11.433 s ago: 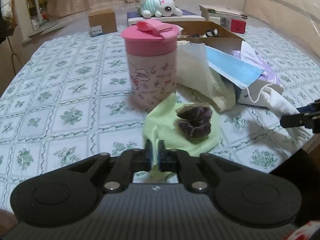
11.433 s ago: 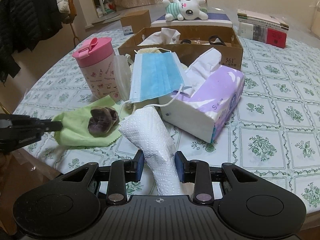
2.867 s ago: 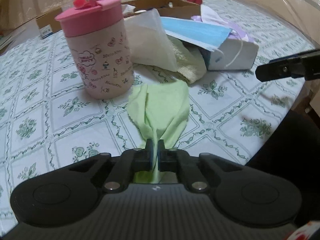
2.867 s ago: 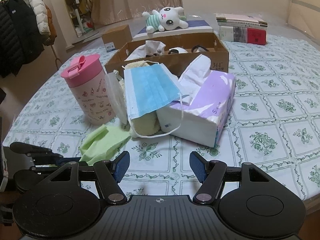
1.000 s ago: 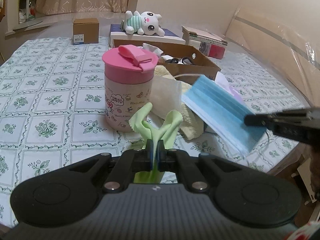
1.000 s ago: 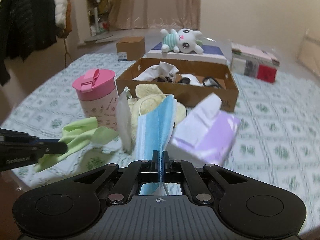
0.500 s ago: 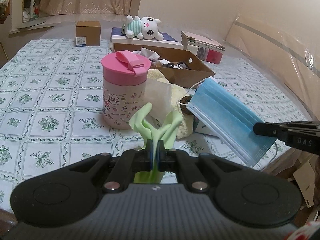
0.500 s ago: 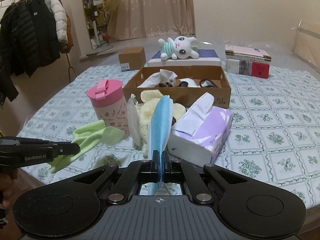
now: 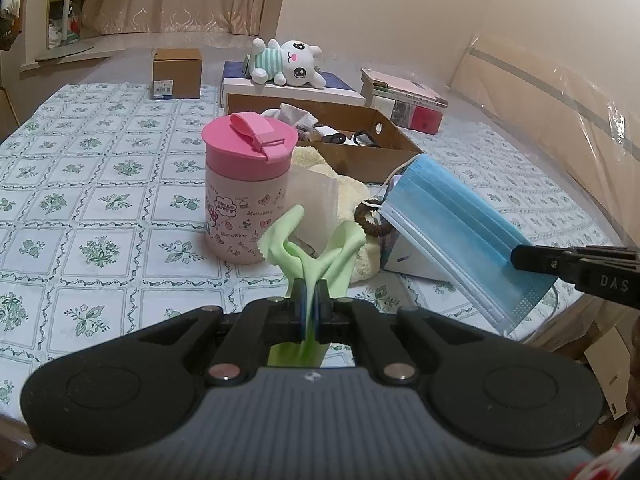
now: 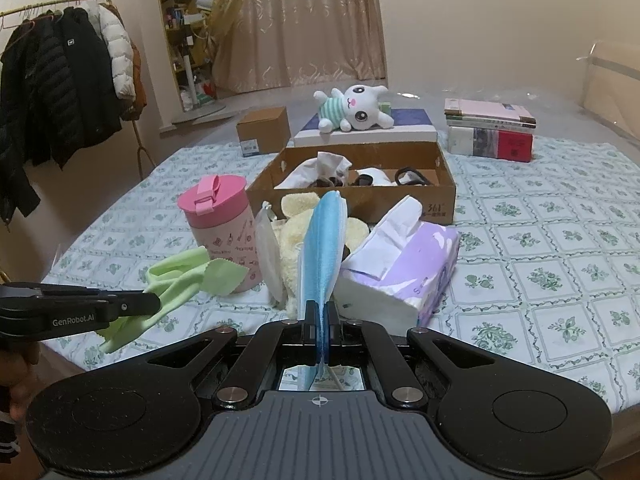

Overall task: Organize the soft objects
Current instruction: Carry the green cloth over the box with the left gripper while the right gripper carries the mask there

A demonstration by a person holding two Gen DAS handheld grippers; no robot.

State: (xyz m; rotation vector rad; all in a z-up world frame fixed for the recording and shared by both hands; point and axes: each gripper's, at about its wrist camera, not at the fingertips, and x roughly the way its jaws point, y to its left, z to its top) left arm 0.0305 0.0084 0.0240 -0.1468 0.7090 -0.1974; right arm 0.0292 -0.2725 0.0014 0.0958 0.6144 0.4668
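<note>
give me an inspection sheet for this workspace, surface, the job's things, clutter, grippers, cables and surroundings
Surface: green-patterned tablecloth, crowded in the middle.
Job's things: green cloth and blue face mask, both lifted off the table; cream plush, clear packet and tissue pack lie in a pile.
Clutter: pink cup upright beside the pile; open cardboard box with mixed items; small carton; bunny toy on a flat box; stacked books.
Grippers: left gripper shut on the green cloth; right gripper shut on the blue face mask.
Cables: nothing seen.
Surroundings: coat rack, curtain, shelves.
</note>
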